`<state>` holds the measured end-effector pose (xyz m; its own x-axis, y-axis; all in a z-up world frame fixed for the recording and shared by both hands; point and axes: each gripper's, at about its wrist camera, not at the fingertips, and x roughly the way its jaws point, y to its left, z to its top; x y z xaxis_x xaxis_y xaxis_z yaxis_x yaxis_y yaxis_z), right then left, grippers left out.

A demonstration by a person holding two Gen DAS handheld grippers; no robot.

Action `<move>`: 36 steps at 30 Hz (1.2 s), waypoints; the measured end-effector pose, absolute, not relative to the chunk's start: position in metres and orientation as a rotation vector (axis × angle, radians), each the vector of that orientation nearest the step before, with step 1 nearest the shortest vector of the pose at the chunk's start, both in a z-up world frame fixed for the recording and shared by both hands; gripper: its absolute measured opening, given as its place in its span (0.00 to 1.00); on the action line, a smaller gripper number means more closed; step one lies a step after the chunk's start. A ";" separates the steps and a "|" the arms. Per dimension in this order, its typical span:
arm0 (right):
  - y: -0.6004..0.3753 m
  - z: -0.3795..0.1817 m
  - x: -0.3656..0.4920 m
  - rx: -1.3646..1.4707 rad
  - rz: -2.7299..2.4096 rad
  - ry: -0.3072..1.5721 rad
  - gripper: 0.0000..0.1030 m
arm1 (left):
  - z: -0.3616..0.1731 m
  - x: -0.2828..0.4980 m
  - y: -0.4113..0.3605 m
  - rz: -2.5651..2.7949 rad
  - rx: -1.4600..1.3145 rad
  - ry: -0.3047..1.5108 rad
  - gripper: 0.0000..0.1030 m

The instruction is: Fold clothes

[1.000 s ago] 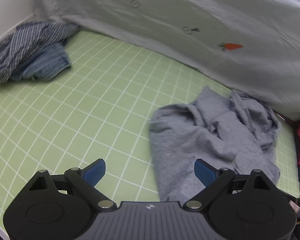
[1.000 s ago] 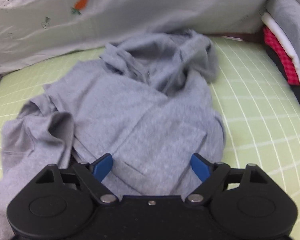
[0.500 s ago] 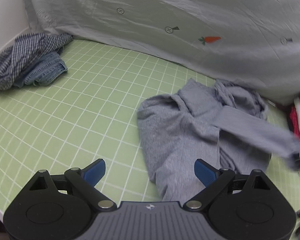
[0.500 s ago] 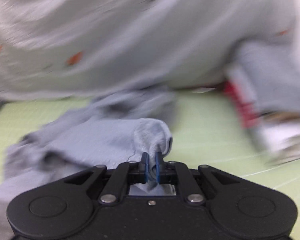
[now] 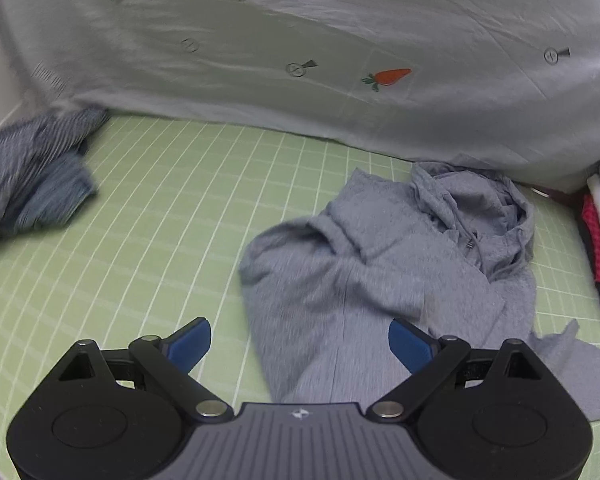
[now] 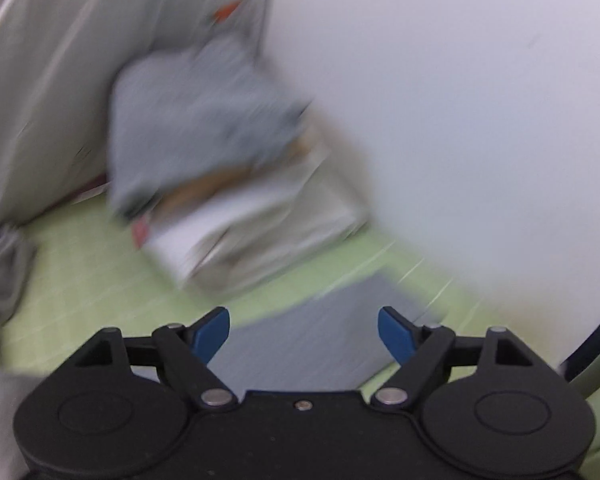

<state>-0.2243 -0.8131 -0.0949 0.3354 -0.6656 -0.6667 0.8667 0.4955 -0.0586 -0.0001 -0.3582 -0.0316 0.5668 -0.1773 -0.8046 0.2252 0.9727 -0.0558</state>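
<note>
A crumpled grey hoodie (image 5: 400, 272) lies on the green grid mat (image 5: 160, 220), its hood toward the back and one sleeve stretched out to the right (image 5: 572, 364). My left gripper (image 5: 300, 346) is open and empty just above the hoodie's near edge. In the blurred right wrist view my right gripper (image 6: 304, 334) is open and empty above the stretched grey sleeve (image 6: 320, 332), which lies flat on the mat (image 6: 100, 272).
A blue striped and denim heap (image 5: 32, 176) lies at the far left. A grey sheet with carrot prints (image 5: 340, 52) hangs behind. A stack of folded clothes (image 6: 228, 184) sits at the right by a white wall (image 6: 480, 100).
My right gripper pulled a sleeve out to the right, let it go and opened, then swung toward the folded stack. My left gripper drew back a little and stayed open.
</note>
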 end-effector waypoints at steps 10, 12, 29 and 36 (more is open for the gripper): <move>-0.754 -0.177 -0.130 0.407 -0.843 0.866 1.00 | -0.064 0.105 -0.420 -0.305 0.200 0.943 0.92; -0.748 -0.180 -0.121 0.404 -0.858 0.828 1.00 | -0.080 0.128 -0.432 -0.316 0.208 0.970 0.91; -0.738 -0.190 -0.108 0.378 -0.972 0.692 1.00 | -0.113 0.190 -0.418 -0.439 0.087 0.983 0.07; -0.744 -0.190 -0.098 0.398 -0.982 0.719 1.00 | -0.078 0.257 -0.312 -0.111 0.069 0.765 0.05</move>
<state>-0.0981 -0.7441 -0.1897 0.3551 -0.6106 -0.7078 0.8594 0.5112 -0.0098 0.2566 -0.3122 -0.0776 0.7158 -0.0753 -0.6942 0.1256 0.9918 0.0219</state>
